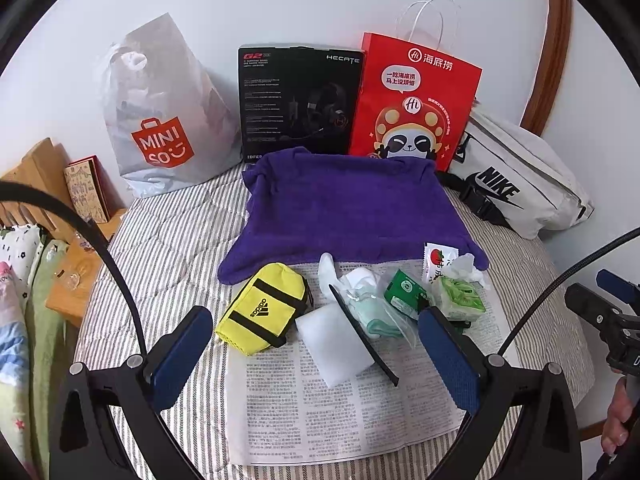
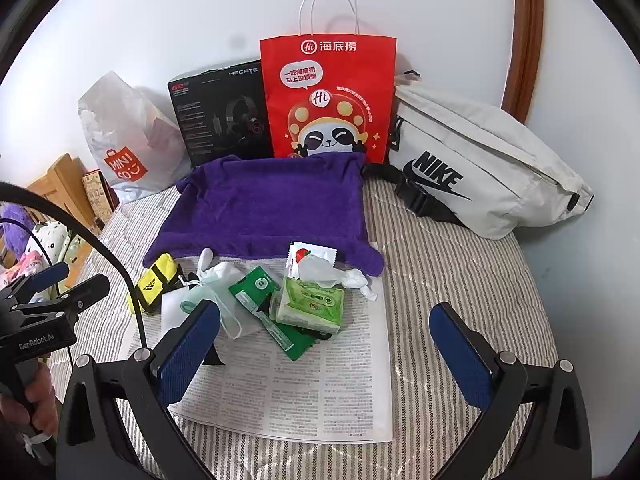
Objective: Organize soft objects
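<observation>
A purple towel (image 1: 352, 216) lies spread on the striped bed, also in the right wrist view (image 2: 264, 204). In front of it, on a newspaper (image 1: 348, 412), lie a yellow Adidas pouch (image 1: 262, 308), a white sponge block (image 1: 334, 340), a black comb (image 1: 362, 334), a white sock (image 1: 352, 276), a pale green mask in a bag (image 1: 376, 316), a green packet (image 1: 406, 294), a green tissue pack (image 2: 310, 306) and crumpled white tissue (image 2: 340, 274). My left gripper (image 1: 316, 356) is open above the sponge. My right gripper (image 2: 324, 354) is open over the newspaper (image 2: 320, 396).
Against the wall stand a Miniso plastic bag (image 1: 160, 120), a black headset box (image 1: 300, 100), a red paper bag (image 1: 412, 100) and a white Nike waist bag (image 1: 516, 180). A wooden bedside stand (image 1: 60, 208) is at the left. A small strawberry sachet (image 1: 436, 260) lies by the towel.
</observation>
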{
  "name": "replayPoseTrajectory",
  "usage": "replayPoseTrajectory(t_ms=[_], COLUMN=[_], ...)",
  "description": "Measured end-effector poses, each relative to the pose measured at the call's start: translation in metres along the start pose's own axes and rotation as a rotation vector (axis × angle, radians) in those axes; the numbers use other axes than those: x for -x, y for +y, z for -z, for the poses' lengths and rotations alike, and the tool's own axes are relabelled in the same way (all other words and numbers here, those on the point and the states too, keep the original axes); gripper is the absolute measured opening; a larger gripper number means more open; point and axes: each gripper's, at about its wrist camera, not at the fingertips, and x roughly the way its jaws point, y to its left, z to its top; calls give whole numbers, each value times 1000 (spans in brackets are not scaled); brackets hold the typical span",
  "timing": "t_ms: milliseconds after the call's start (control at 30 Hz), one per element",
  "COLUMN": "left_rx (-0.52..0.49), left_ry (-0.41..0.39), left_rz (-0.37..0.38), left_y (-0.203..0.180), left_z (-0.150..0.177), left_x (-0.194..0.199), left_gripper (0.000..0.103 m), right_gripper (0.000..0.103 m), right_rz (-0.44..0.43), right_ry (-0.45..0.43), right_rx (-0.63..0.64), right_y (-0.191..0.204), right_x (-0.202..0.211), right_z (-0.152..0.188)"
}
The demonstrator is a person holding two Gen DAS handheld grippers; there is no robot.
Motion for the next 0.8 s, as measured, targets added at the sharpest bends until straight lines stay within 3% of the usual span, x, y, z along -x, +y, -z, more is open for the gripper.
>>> replayPoseTrajectory(t_ms=[800], left_rx=[-8], left_ry=[1], left_rz=[12], left_y=[-1], left_z=[-1], left_x=[-2], left_gripper=[103], right_gripper=[103], right_rz=[7], right_ry=[7], right_rx=[2], right_y=[0], right_x=[-1], right_z=[-1])
